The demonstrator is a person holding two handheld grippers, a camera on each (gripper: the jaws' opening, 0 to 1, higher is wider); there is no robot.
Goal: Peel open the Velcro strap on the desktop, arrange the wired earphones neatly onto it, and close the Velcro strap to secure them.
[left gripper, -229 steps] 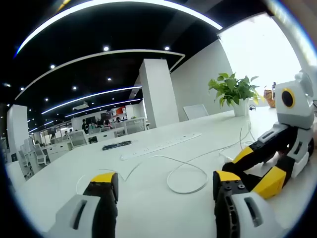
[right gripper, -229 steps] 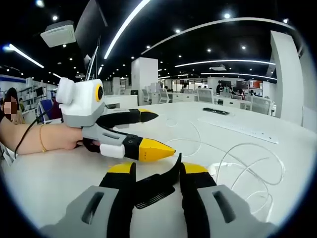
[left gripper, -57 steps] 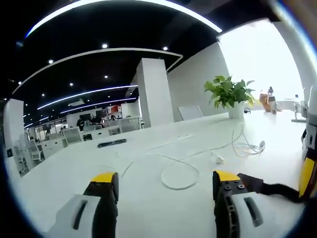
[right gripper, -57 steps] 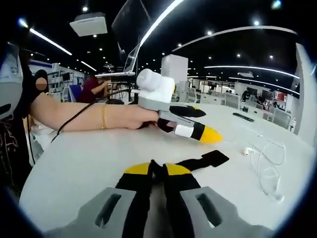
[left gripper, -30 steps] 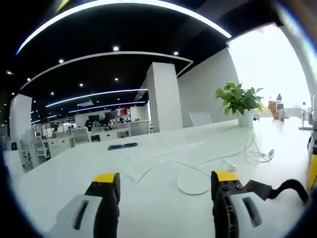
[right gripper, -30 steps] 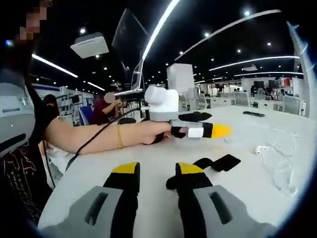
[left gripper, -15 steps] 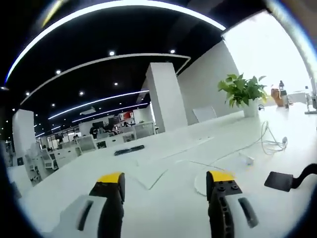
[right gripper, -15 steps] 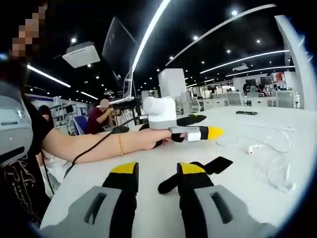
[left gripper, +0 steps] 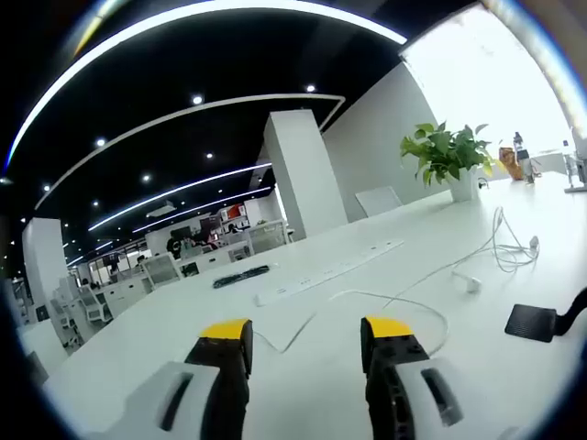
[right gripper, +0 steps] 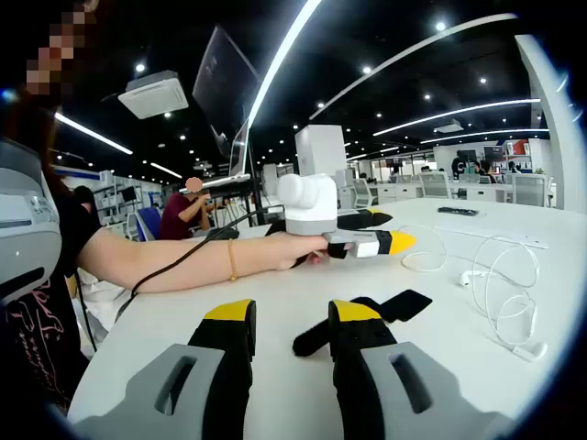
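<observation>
The black Velcro strap lies flat on the white desk; its near end runs behind my right gripper's right jaw. My right gripper hangs open over it, gripping nothing. The white wired earphones sprawl in loose loops to the right of the strap. A hand holds my left gripper just beyond the strap, its jaws apart. In the left gripper view, my left gripper is open and empty; the earphones curl just ahead of it, and the strap lies at the right.
A long white power strip and a black flat object lie farther along the desk. A potted plant stands at the far right end. The person's forearm and a black cable cross the desk on the left.
My left gripper's jaws have narrowed a little and its view has swung toward the earphone cable. The right gripper stays open over the strap, which lies still.
</observation>
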